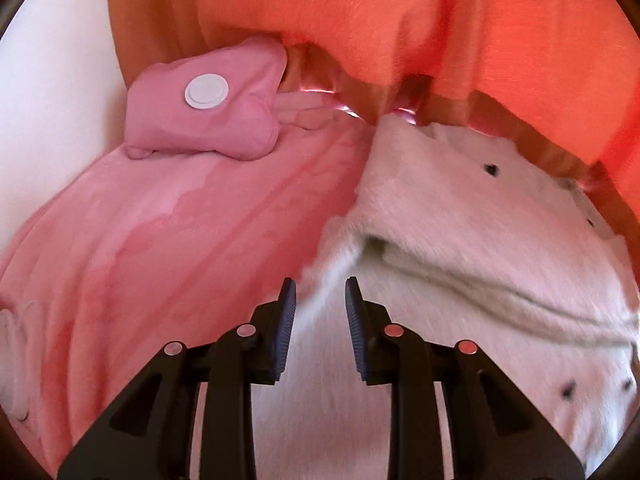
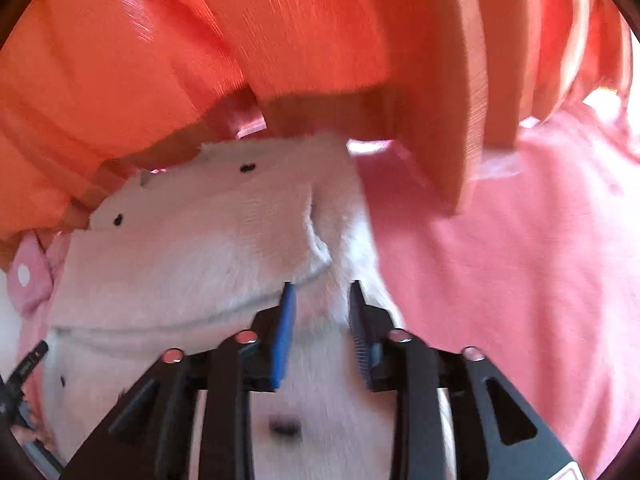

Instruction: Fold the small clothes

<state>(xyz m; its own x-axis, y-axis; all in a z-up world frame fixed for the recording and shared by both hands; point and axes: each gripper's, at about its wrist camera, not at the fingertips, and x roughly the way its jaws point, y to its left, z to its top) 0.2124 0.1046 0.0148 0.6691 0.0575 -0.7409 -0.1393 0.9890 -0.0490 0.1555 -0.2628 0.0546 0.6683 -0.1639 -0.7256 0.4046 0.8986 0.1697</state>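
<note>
Both the left gripper and right gripper stand with fingers parted, gripping nothing, over the white fleece garment lying on the pink garment; pinch, apparently, its blurred folded edge evenly.

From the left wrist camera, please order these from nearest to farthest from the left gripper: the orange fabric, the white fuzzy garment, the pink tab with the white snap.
1. White fuzzy garment, directly beneath the left gripper.
2. Pink tab with the white snap, farther, upper left.
3. Orange fabric, farthest, along the top.
</note>
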